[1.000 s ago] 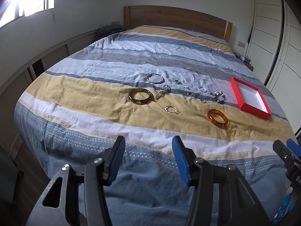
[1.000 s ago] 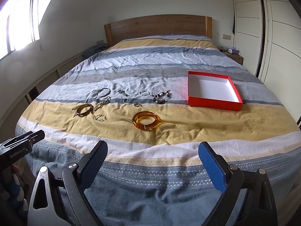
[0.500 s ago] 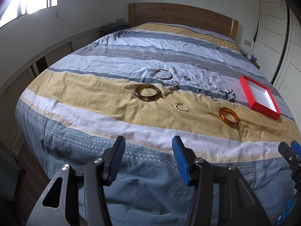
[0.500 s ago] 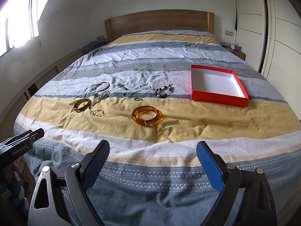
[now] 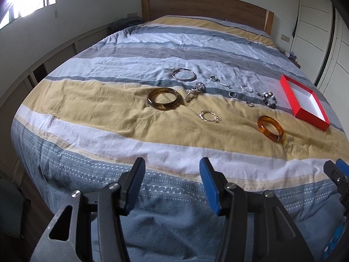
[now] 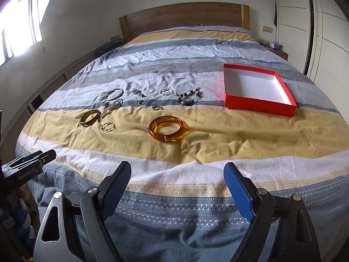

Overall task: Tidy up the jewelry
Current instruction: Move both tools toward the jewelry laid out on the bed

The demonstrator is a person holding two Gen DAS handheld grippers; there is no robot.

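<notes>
Right gripper [image 6: 176, 175]: jaws apart, just been narrowing, nothing between them | left gripper [image 5: 172, 172]: released, empty | translucent amber plastic bangle [image 6: 166, 131] lies ahead of my right jaws; open red cardboard box [image 6: 259, 104] ahead-right | risk, I judge: pads snag the striped duvet [image 6: 229, 144], dragging loose rings nearby.

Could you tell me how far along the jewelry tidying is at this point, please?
Nothing looks done: the red box is empty. Nothing is in hand either: the left gripper and right gripper are open over the near edge of the bed, the right jaws having just been closing a little with nothing between them. Everything is left: the amber bangle, the dark bangle, the beaded bracelet and the smaller pieces lie on the cover.
</notes>
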